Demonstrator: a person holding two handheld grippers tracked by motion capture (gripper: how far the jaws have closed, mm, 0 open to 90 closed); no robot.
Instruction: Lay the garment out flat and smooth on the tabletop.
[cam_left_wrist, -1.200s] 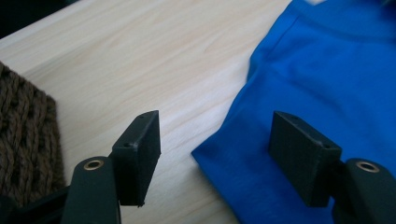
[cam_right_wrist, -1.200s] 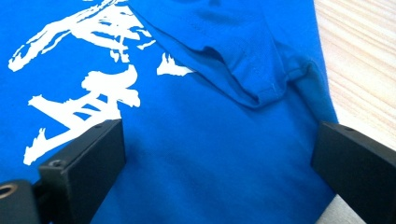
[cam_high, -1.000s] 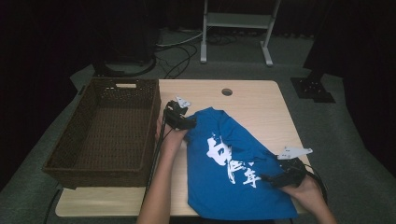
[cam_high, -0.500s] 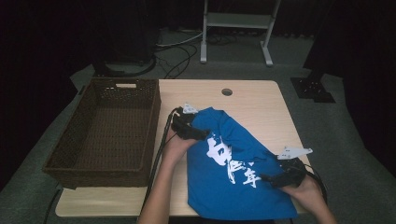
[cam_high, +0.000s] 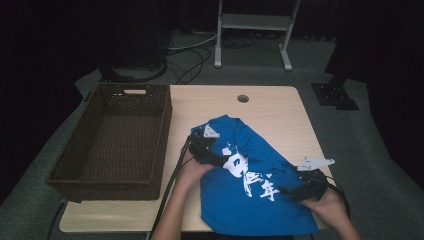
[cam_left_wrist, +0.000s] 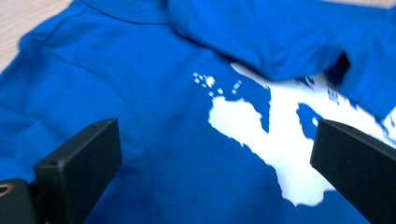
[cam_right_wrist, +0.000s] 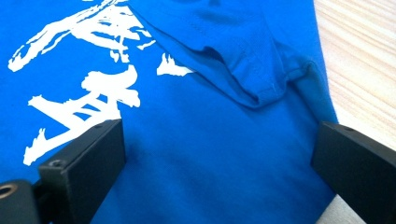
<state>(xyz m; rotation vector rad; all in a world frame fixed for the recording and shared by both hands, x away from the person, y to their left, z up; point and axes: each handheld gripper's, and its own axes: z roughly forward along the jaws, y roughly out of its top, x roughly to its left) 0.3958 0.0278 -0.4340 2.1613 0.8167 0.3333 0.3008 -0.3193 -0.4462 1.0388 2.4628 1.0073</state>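
One blue T-shirt (cam_high: 250, 185) lies partly folded on the table (cam_high: 280, 107) beside the basket (cam_high: 117, 132). I judge it soft, light, limp; I would pinch a folded edge. Both my left gripper (cam_high: 216, 159) and right gripper (cam_high: 292, 192) stand wide open over it, having nothing between the jaws; the left jaws have just been opening.

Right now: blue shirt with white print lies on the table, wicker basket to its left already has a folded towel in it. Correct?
Not quite. The wicker basket is empty; the high view shows only its bare woven floor. The rest holds: the blue shirt with white print lies on the table, and the basket sits to its left.
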